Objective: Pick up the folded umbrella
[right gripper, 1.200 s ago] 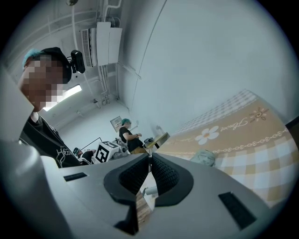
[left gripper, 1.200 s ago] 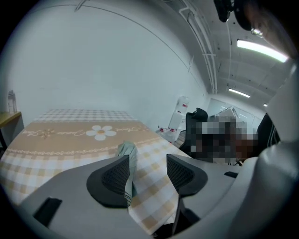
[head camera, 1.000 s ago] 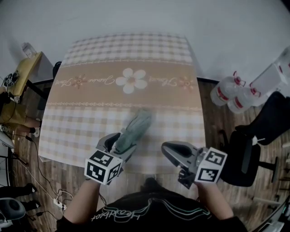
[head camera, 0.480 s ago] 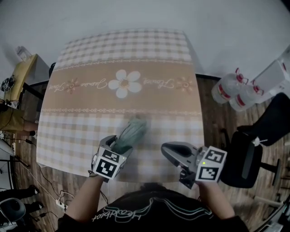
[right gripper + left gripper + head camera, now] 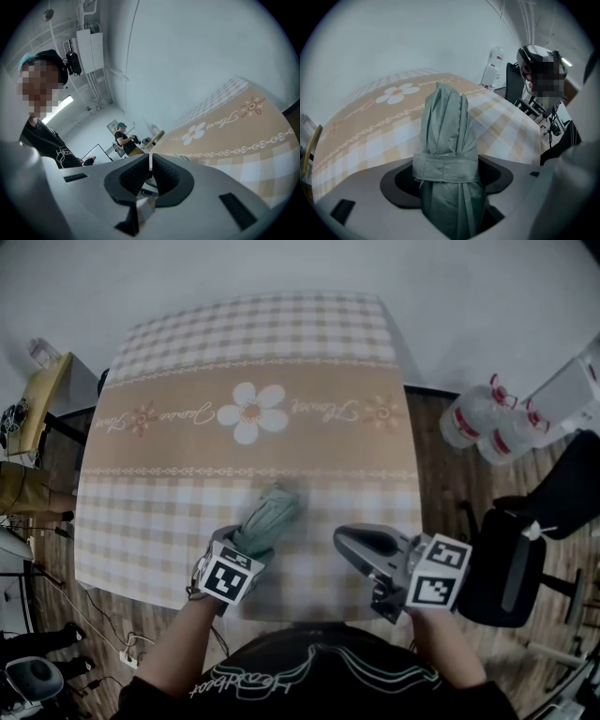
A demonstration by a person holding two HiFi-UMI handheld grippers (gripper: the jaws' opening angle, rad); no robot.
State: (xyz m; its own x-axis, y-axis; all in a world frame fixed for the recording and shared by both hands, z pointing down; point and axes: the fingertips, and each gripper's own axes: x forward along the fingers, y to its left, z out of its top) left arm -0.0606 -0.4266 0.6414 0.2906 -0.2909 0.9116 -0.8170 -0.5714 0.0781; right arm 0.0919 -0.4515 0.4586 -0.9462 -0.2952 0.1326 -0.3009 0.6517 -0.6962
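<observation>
The folded grey-green umbrella (image 5: 272, 517) lies on the checked tablecloth (image 5: 169, 512) near the table's front edge, its strapped end toward me. My left gripper (image 5: 246, 545) points steeply down over that end. In the left gripper view the umbrella (image 5: 445, 122) runs away between the dark pads (image 5: 401, 180), its strap level with them and small dark gaps beside it; the jaws stand wide around it. My right gripper (image 5: 352, 542) hovers to the right of the umbrella, apart from it. In the right gripper view its pads (image 5: 133, 176) meet with nothing between them.
The cloth has a beige band with a white daisy (image 5: 248, 413) across its middle. An office chair (image 5: 525, 549) and water bottles (image 5: 487, 427) stand on the floor at the right. A yellow table (image 5: 42, 395) and cables are at the left.
My left gripper has sunk toward the table with the umbrella, which now rests on the cloth. The right gripper has shifted slightly and stays shut.
</observation>
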